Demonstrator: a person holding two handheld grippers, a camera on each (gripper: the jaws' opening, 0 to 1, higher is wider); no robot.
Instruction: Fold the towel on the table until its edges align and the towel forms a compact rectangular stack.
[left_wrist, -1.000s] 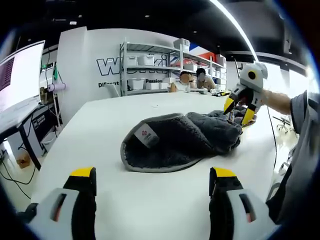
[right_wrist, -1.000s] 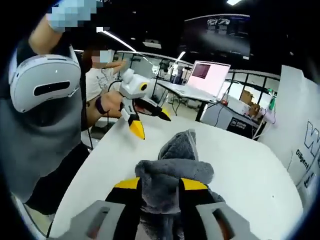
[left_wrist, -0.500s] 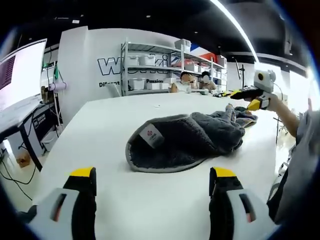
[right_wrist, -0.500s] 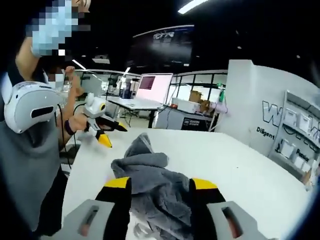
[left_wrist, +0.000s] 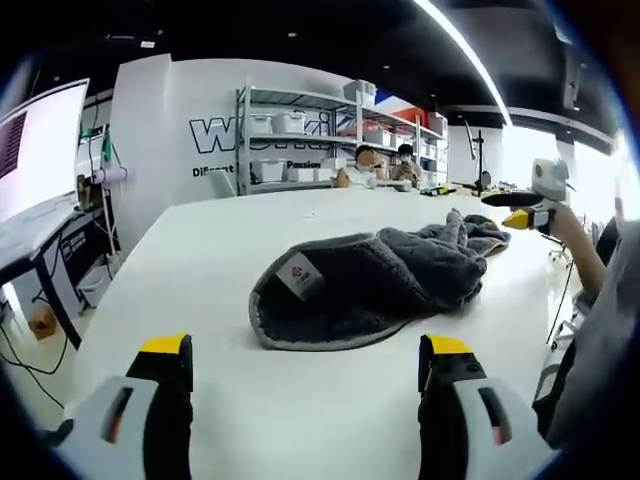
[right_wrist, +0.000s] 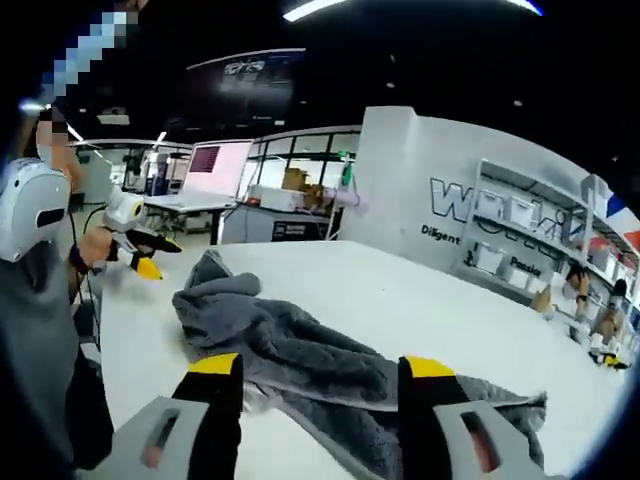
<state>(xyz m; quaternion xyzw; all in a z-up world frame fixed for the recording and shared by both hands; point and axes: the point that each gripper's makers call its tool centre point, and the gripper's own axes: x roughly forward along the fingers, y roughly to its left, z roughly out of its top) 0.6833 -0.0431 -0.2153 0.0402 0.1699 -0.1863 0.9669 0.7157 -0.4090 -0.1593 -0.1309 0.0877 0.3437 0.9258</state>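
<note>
Change since a second ago: the right gripper (left_wrist: 520, 208) has let go of the towel (left_wrist: 370, 285), which it was pinching, and is now sitting off beyond the towel's far right end in the left gripper view, its jaws lying close together.

Left gripper view, left to right:
- Monitor (left_wrist: 40, 150), at the far left edge.
- Shelving rack (left_wrist: 300, 135) with white bins, standing against a white wall panel.
- Table (left_wrist: 200, 260), white, carrying the grey towel, which is lying crumpled at mid-table with a white label facing up.
- Left gripper (left_wrist: 305, 360): jaws standing wide apart, holding nothing, short of the towel.

Right gripper view, left to right:
- Left gripper (right_wrist: 135, 258), held in a person's hand beyond the towel's far corner.
- Towel (right_wrist: 290, 355), stretching across the table (right_wrist: 400, 300) and lying partly behind the jaws.
- Right gripper (right_wrist: 320, 385): jaws standing apart, gripping nothing.
</note>
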